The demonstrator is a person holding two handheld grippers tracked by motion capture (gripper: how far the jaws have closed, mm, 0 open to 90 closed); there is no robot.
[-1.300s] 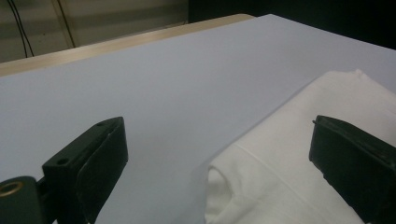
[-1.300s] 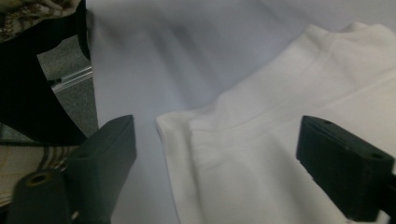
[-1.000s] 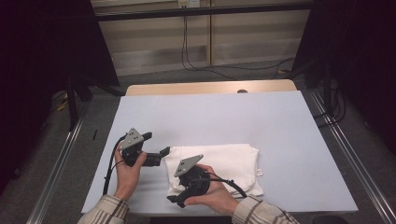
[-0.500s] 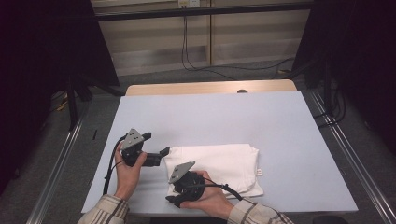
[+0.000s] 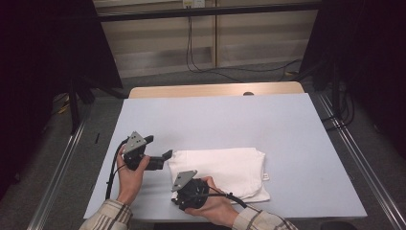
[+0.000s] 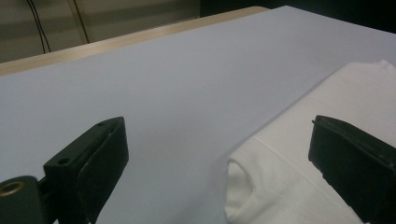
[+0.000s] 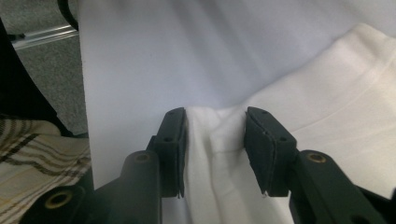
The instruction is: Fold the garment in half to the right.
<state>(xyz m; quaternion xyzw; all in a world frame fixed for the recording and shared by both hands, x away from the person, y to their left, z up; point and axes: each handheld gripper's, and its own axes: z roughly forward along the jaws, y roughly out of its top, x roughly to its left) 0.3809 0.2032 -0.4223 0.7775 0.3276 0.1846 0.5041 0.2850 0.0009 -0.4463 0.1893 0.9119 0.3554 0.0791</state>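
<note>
The table (image 5: pixel 287 124), covered by a pale lavender sheet, lies bare across its far half and right side, leaving wide open room there for spreading or turning cloth; a wooden edge (image 5: pixel 215 89) shows at the far side, and the near edge runs close to the person's forearms. The folded white garment (image 5: pixel 225 167) lies flat on the near middle of the sheet, its long edges parallel to the table's near edge and a small tag at its right end, well apart from every table edge. The left gripper (image 5: pixel 165 155) is held level at the garment's left end, jaws wide open and empty, with one jaw over the bare sheet and the other over the cloth, so that the folded corner (image 6: pixel 243 186) sits between them untouched; this placement probably readies a grip on that end. The right gripper (image 5: pixel 184 189) stands at the garment's near-left corner, its jaws having just been closing with a bunched ridge of cloth (image 7: pixel 212 140) between the pads (image 7: pixel 175 140); both pads appear to press the fabric, a pinch likely meant to lift this corner for unfolding.
</note>
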